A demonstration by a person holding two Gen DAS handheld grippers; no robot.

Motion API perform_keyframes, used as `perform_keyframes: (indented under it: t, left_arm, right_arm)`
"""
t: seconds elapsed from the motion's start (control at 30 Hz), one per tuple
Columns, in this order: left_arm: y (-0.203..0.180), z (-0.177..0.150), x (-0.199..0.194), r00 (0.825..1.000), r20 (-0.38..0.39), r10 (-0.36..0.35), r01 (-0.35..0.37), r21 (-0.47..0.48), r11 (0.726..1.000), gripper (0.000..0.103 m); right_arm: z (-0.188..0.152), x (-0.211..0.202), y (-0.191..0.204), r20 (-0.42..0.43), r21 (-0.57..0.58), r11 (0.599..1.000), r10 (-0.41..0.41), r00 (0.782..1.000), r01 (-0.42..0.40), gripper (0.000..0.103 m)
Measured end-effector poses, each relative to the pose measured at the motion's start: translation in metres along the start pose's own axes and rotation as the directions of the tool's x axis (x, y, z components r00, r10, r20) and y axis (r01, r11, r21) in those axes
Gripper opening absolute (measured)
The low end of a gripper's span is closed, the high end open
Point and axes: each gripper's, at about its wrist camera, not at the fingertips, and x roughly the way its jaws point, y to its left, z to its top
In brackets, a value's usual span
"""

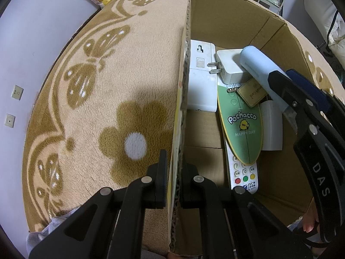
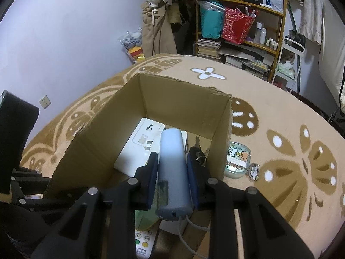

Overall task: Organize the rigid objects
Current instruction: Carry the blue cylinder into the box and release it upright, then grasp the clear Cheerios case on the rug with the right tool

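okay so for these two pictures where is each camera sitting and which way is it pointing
Left wrist: on the left gripper, shut on the cardboard box wall, facing along it; a fingertip shows lower right.
Right wrist: on the right gripper, above the box, facing a shelf, clamping the pale blue cylinder.
Shared: box, cylinder, remote control, blanket.

The cardboard box stands open on the blanket. In it, the flat plate lies against the left wall, the charger just right of it, the oval card over the remote nearer the front. The cylinder hangs above them. Outside the box's right wall lie a small case and a keychain charm
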Motion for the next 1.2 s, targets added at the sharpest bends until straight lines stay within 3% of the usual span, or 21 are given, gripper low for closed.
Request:
perform_keyframes:
  t: [0.3, 0.43, 0.53, 0.67, 0.97, 1.2]
  left_arm:
    - [0.0, -0.001, -0.001, 1.0, 0.0, 0.0, 0.0, 0.0, 1.0, 0.008]
    - [0.001, -0.001, -0.002, 1.0, 0.004, -0.003, 0.003, -0.004, 1.0, 0.008]
    - [0.0, -0.001, -0.003, 1.0, 0.005, -0.003, 0.003, -0.003, 1.0, 0.009]
    - [0.001, -0.001, -0.002, 1.0, 0.004, -0.004, 0.004, -0.004, 1.0, 0.009]
    - [0.0, -0.001, -0.003, 1.0, 0.003, -0.008, 0.008, -0.003, 1.0, 0.007]
    - [0.0, -0.002, -0.003, 1.0, 0.003, -0.007, 0.007, -0.003, 1.0, 0.007]
  right_arm:
    - [-0.002, -0.011, -0.004, 0.009, 0.011, 1.0, 0.006, 1.0, -0.006, 0.031]
    - [0.0, -0.026, -0.011, 0.041, 0.048, 0.998, 0.033, 0.999, -0.035, 0.062]
    - [0.005, -0.038, -0.016, 0.076, 0.073, 0.996, 0.035, 0.997, -0.04, 0.07]
    - [0.014, -0.049, -0.029, 0.098, 0.107, 0.993, 0.029, 0.995, -0.04, 0.091]
    - [0.032, -0.047, -0.063, 0.089, 0.141, 0.989, -0.064, 0.994, 0.051, 0.096]
    - [0.034, -0.026, -0.108, 0.065, 0.247, 0.968, -0.06, 0.996, 0.042, 0.096]
